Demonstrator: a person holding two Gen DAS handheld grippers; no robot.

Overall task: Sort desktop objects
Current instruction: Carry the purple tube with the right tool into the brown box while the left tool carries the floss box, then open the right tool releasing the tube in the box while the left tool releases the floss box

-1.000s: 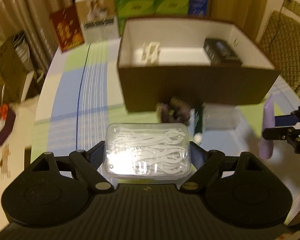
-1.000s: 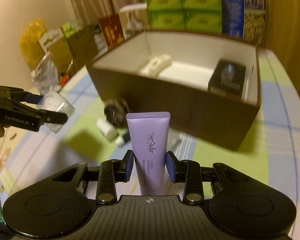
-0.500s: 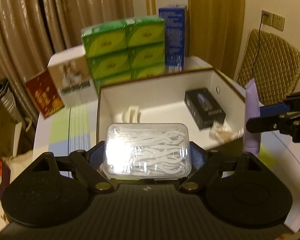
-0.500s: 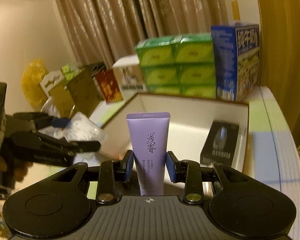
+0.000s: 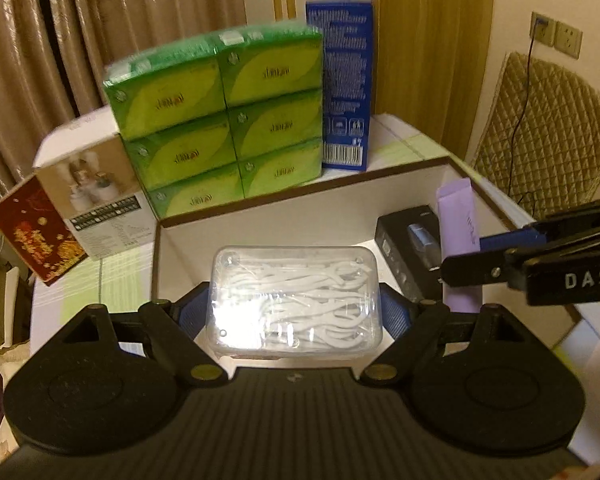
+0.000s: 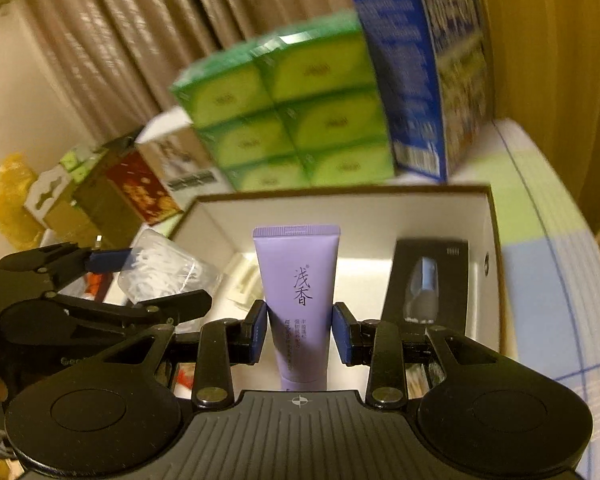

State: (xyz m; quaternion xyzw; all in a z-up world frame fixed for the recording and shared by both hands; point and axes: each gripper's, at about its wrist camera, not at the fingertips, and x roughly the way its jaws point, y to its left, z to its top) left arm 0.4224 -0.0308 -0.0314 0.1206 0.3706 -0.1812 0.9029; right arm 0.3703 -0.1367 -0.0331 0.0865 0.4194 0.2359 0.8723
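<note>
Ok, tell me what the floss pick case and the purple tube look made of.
Floss pick case: clear hard plastic, glossy; the white picks show through and light glints on its lid. Purple tube: likely soft plastic, matte lilac, with a flat crimped top end.

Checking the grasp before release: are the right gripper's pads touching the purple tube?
Touching. The right wrist view shows both blue pads of the right gripper pressed against the purple tube.

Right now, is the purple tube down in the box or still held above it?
Held, not in the box. The right tool clamps the purple tube upright, cap end down, over the open box.
</note>
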